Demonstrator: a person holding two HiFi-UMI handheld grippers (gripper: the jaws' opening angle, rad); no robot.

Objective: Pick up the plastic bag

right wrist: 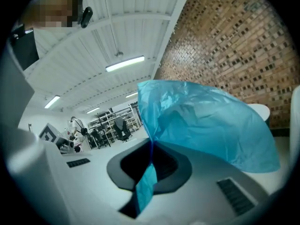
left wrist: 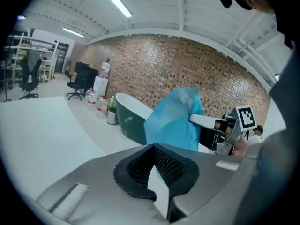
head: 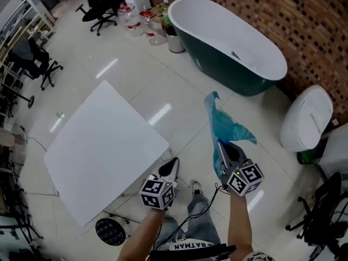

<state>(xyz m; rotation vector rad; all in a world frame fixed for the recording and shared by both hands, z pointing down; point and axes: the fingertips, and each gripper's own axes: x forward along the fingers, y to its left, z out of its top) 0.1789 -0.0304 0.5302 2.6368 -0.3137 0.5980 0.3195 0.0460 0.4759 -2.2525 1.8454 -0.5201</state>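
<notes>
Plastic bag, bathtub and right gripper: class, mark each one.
plastic bag (right wrist: pixel 206 125), right gripper view, billowing middle.
bathtub (head: pixel 217 64), head view, green outer wall.
right gripper (head: pixel 221 145), head view, between its fingertips.

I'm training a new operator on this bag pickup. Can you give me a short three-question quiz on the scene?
1. True or false: the left tongs hold nothing.
2. Where is the blue plastic bag? A. lying on the white board. B. lying on the floor. C. pinched in the right tongs, hanging clear of the floor.
3. Fill in: the wall behind the bathtub is made of ____.
Key: 1 true; 2 C; 3 brick.
</notes>
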